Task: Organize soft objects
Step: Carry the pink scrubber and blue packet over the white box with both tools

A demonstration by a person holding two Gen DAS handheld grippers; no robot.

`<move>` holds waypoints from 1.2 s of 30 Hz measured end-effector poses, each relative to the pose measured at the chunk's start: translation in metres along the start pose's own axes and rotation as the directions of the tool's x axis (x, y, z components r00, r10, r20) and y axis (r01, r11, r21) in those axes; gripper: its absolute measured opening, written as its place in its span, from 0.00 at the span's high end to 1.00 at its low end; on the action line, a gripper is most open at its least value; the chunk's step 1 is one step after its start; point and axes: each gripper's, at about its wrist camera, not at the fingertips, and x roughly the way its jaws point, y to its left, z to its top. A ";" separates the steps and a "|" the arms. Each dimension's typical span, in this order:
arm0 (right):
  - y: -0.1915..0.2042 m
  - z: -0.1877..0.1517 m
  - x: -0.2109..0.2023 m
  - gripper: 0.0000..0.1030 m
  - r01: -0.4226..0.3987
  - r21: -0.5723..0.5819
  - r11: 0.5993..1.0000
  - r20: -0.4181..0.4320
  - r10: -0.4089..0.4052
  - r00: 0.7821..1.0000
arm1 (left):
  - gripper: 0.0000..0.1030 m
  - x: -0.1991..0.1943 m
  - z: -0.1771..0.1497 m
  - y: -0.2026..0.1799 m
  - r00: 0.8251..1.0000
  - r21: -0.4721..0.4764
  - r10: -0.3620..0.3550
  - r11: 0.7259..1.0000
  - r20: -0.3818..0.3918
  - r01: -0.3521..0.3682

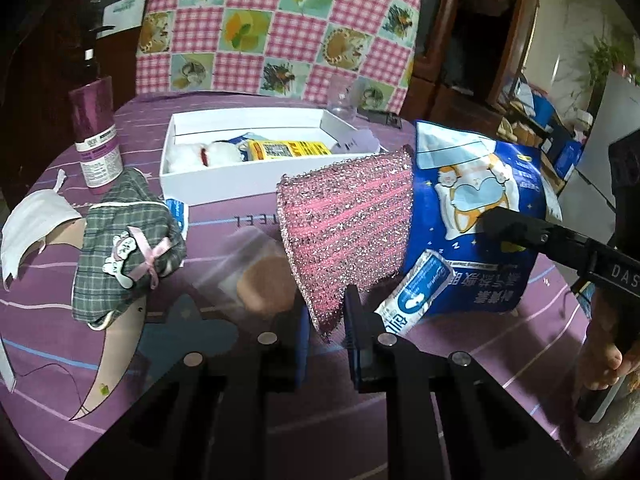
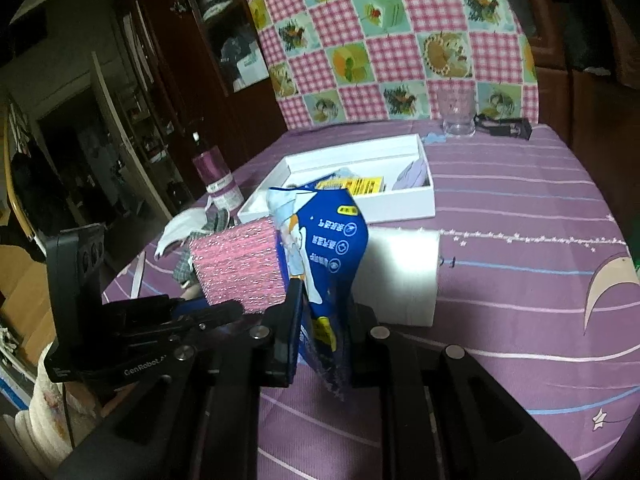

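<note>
Left claw [image 1: 326, 344] clenched on pink glittery scouring pad [image 1: 348, 232], lifted just off the bench [image 1: 500, 344]; right claw [image 2: 320, 344] grasping blue printed pouch [image 2: 320, 240] just beside it. Behind: white box [image 1: 224, 184] holding soft items; left, plaid pouch [image 1: 124, 248], purple bottle [image 1: 96, 140].

Scouring pad [image 1: 348, 232] beside pouch [image 1: 480, 216], before box [image 1: 248, 176].

— The pink scouring pad [image 1: 348, 236] looks rough, a sparkly woven mesh. And the blue packet [image 1: 480, 216]?

— Glossy plastic film (it catches the light). The tablecloth [image 2: 520, 208] is matt purple cloth, the white box [image 1: 240, 184] smooth card.

— The grey checked pouch [image 1: 124, 248]?

— Soft woven cloth with a satin ribbon.
</note>
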 end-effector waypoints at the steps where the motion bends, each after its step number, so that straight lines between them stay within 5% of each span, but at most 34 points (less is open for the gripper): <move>1: -0.001 0.001 -0.002 0.85 0.000 0.002 1.000 0.009 0.000 1.000 | 0.86 -0.001 0.000 0.001 1.000 -0.003 0.000 1.000 0.006 0.000; 8: -0.004 0.006 -0.020 0.89 -0.048 0.023 0.999 0.110 0.046 0.993 | 0.86 -0.017 0.001 0.001 0.993 0.000 -0.010 1.000 0.120 0.010; 14: -0.006 0.008 -0.029 0.96 -0.105 0.038 0.994 0.165 0.097 0.982 | 0.86 -0.017 0.002 0.001 0.992 -0.003 0.019 1.000 0.128 -0.018; 25: -0.017 0.011 -0.026 0.98 -0.158 0.109 0.982 0.165 0.139 0.977 | 0.86 -0.018 0.006 0.001 0.981 -0.004 0.118 0.993 0.154 -0.119; 36: -0.023 0.054 -0.033 0.99 -0.190 0.210 0.959 0.146 0.161 0.976 | 0.86 -0.038 0.033 0.010 0.971 -0.066 0.166 0.985 0.170 -0.157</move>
